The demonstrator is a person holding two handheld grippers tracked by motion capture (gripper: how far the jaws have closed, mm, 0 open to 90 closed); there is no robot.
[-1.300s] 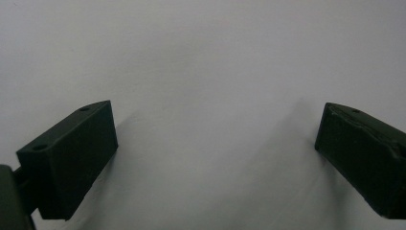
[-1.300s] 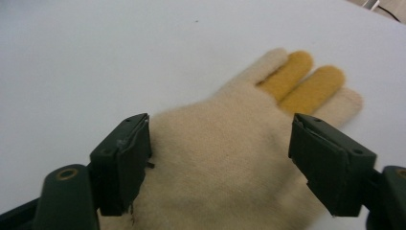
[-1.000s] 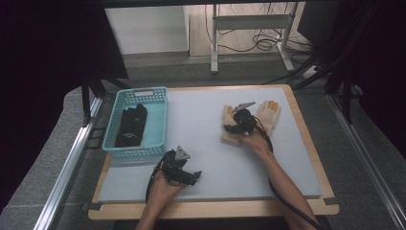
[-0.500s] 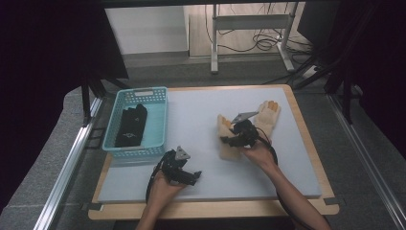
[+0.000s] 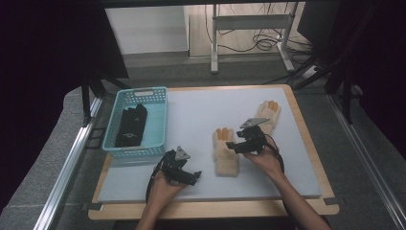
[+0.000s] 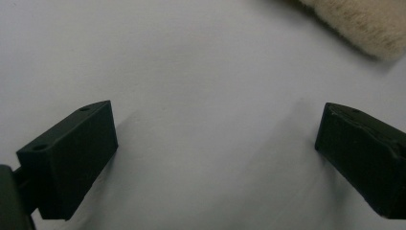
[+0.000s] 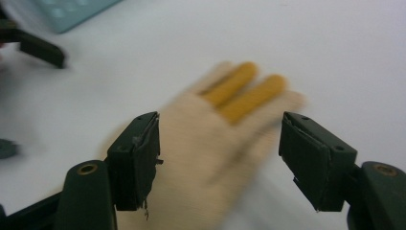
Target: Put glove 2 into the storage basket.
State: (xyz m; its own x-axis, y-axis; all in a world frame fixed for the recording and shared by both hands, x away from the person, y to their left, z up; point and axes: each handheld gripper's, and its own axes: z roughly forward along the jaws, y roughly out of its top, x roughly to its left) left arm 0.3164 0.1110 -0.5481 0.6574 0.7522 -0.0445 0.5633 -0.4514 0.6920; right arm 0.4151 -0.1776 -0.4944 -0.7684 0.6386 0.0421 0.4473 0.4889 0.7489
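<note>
Lying flat, the cream glove [image 5: 225, 151] points its fingers away from the person, beneath just-opened right tongs [image 5: 232, 143]; left tongs [image 5: 197, 176] open.

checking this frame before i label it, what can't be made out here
- Black item in the blue basket, high view: too small and dark to identify.
- Near glove, right gripper view: motion blur smears its edges; the open right gripper has just been opening, pads clear of it.
- Left gripper, left gripper view: open; the glove's cuff is cut off by the top edge.
- Far glove, high view: partly covered by the right gripper.
</note>
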